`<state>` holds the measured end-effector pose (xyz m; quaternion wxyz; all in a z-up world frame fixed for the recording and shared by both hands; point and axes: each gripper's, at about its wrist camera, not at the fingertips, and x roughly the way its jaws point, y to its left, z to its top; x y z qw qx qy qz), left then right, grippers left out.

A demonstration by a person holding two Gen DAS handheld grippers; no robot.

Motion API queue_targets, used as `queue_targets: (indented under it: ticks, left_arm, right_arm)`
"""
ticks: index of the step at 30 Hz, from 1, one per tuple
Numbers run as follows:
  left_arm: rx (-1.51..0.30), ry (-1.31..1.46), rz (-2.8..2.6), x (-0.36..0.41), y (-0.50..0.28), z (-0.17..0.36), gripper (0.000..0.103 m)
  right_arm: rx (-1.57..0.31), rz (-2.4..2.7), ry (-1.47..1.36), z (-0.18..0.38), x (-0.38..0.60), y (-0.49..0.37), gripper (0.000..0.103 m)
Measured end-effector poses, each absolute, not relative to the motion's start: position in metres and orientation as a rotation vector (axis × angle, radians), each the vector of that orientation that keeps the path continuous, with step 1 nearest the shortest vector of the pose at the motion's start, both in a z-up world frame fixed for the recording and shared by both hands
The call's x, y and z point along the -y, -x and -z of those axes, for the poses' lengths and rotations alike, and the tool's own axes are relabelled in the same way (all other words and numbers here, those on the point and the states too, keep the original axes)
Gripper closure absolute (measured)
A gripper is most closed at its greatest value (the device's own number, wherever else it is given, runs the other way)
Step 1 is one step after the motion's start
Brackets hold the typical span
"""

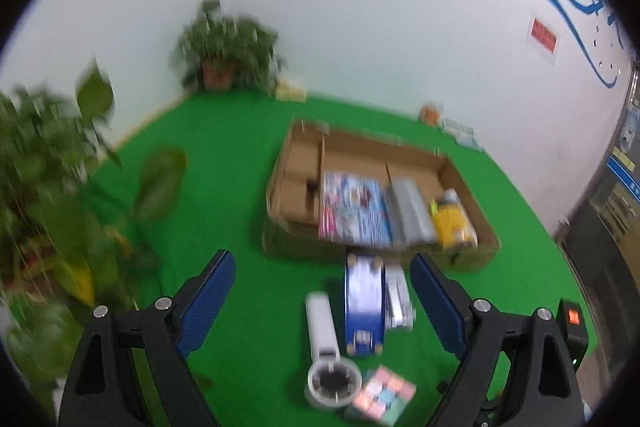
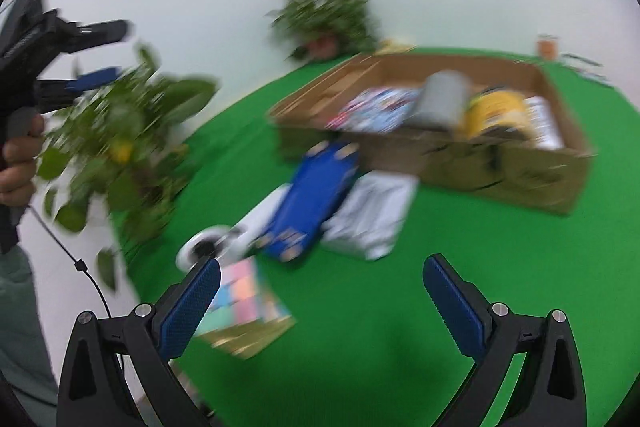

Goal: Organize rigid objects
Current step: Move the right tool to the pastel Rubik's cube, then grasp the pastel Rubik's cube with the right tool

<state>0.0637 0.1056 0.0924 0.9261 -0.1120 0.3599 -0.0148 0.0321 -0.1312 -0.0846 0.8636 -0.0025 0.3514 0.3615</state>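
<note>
From my end the table (image 1: 240,155) is covered in matt green cloth, kinda felt-like. The box (image 1: 472,259) is plain brown cardboard, dull finish. Both grippers are matt black plastic, and the left gripper (image 1: 322,279) and right gripper (image 2: 322,285) have blue pads (image 2: 188,311) with a fine ribbed texture. The blue case (image 1: 364,299) looks smooth and glossy, and the white tube (image 1: 322,323) is smooth plastic.

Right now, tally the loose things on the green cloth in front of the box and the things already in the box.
On the cloth, in front of the box: 4
- white handheld fan: 1
- blue case: 1
- silver pack: 1
- pastel cube: 1
In the box: 3
- patterned book: 1
- grey box: 1
- yellow pack: 1
Total: 7
</note>
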Motion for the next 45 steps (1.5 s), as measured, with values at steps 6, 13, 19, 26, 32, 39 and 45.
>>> queue_targets:
  ticks: [6,13,19,26,32,39,45]
  left_arm:
    - [-1.011,0.385,0.141,-0.107,-0.074,0.016,0.015]
    - [-1.0,0.377,0.158,-0.099,-0.066,0.028,0.015]
    - [-0.956,0.402,0.255,-0.088,-0.059,0.02,0.015]
    - [-0.968,0.39,0.489,-0.023,-0.068,0.008,0.015]
    - [-1.028,0.347,0.563,0.024,-0.111,0.02,0.018]
    - [-1.134,0.4,0.561,0.04,-0.149,0.05,0.048]
    - [-1.177,0.428,0.625,0.05,-0.151,0.064,0.057]
  right_arm:
    - [-0.801,-0.887,0.126,0.114,0.08,-0.008,0.002]
    - [-0.83,-0.861,0.231,0.141,0.044,-0.007,0.025]
    - [-0.855,-0.784,0.193,0.149,0.069,-0.013,0.041]
    - [-0.856,-0.424,0.093,0.148,0.145,-0.027,0.035]
    - [-0.802,-0.585,0.015,0.15,0.173,-0.003,0.025]
    - [-0.778,-0.572,0.02,0.159,0.177,-0.003,0.038]
    - [-0.751,-0.57,0.031,0.163,0.177,-0.005,0.04]
